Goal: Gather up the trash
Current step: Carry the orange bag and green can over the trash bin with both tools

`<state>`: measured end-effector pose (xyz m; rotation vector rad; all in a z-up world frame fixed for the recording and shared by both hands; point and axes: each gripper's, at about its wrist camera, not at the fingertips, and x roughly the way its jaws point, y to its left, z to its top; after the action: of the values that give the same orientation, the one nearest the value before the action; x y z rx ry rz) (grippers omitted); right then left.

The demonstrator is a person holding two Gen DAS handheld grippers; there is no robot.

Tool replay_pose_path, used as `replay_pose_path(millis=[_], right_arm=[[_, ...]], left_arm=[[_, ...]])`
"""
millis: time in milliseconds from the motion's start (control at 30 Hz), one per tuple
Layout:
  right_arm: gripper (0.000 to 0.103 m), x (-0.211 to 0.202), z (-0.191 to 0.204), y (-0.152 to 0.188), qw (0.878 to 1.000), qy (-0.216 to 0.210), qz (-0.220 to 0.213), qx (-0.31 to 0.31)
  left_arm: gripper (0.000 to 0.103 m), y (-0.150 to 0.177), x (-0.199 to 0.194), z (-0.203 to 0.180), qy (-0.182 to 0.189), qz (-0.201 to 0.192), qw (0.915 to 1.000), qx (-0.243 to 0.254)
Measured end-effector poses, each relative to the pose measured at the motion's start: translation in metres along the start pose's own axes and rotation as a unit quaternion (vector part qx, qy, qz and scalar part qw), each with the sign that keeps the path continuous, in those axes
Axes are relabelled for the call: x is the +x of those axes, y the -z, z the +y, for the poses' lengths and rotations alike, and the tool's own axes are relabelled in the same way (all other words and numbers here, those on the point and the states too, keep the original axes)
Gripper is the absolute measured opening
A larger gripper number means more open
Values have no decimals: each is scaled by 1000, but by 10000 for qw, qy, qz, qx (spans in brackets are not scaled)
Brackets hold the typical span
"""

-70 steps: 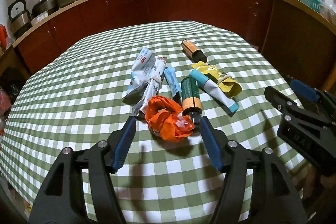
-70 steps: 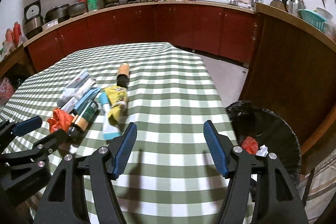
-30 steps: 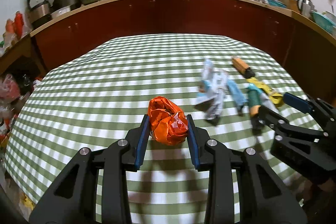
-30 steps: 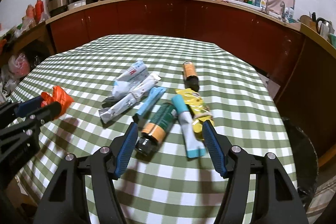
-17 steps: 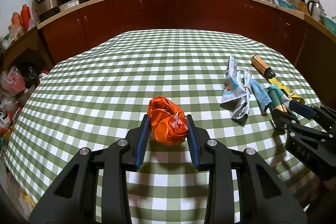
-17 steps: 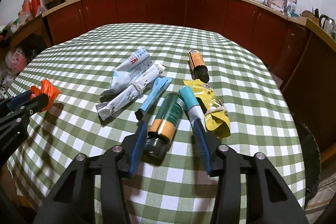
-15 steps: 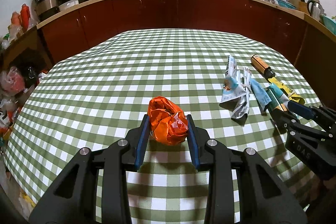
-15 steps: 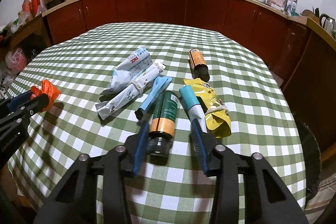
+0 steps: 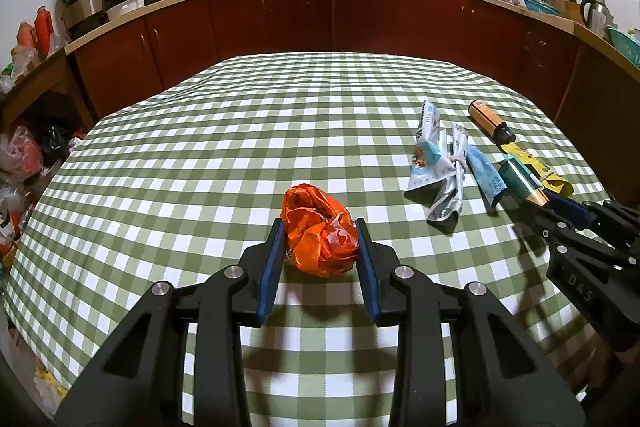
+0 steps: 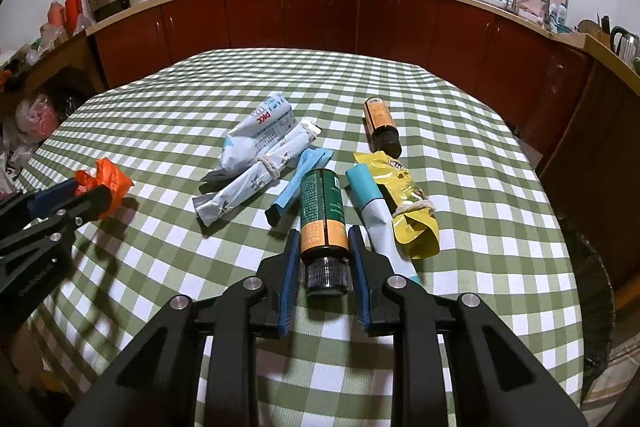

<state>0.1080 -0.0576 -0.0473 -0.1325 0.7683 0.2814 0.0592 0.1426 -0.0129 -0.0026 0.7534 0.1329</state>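
A crumpled orange plastic bag [image 9: 320, 243] sits between the blue pads of my left gripper [image 9: 319, 227], which is shut on it just above the checked tablecloth [image 9: 200, 155]. In the right wrist view the same bag [image 10: 110, 183] shows at the left, in the left gripper [image 10: 76, 197]. A green and orange bottle [image 10: 322, 203] with a black cap lies on the cloth. My right gripper [image 10: 324, 233] has its jaws closing on the bottle, pads against its sides near the cap. From the left wrist view this bottle [image 9: 520, 179] and the right gripper [image 9: 560, 211] show at the right.
More trash lies beside the bottle: white and blue packets [image 10: 260, 131], a blue tube [image 10: 300, 171], a teal and white tube [image 10: 372, 203], a yellow pouch [image 10: 408, 199] and a brown bottle [image 10: 380, 123]. A black-lined bin [image 10: 596, 291] stands off the table's right edge. Red cabinets ring the room.
My right gripper's jaws have narrowed from wide apart to closed against the green and orange bottle, which has straightened between them. The left gripper still holds the orange bag.
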Motion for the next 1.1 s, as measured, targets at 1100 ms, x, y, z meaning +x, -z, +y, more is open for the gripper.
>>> replay_pose_path(millis=[1100], right_arm=[[25,-69,-174,41,9841,1295,-653,1030]], left_arm=[[33,-19,-20,-210,1649,-281,9805,1032]])
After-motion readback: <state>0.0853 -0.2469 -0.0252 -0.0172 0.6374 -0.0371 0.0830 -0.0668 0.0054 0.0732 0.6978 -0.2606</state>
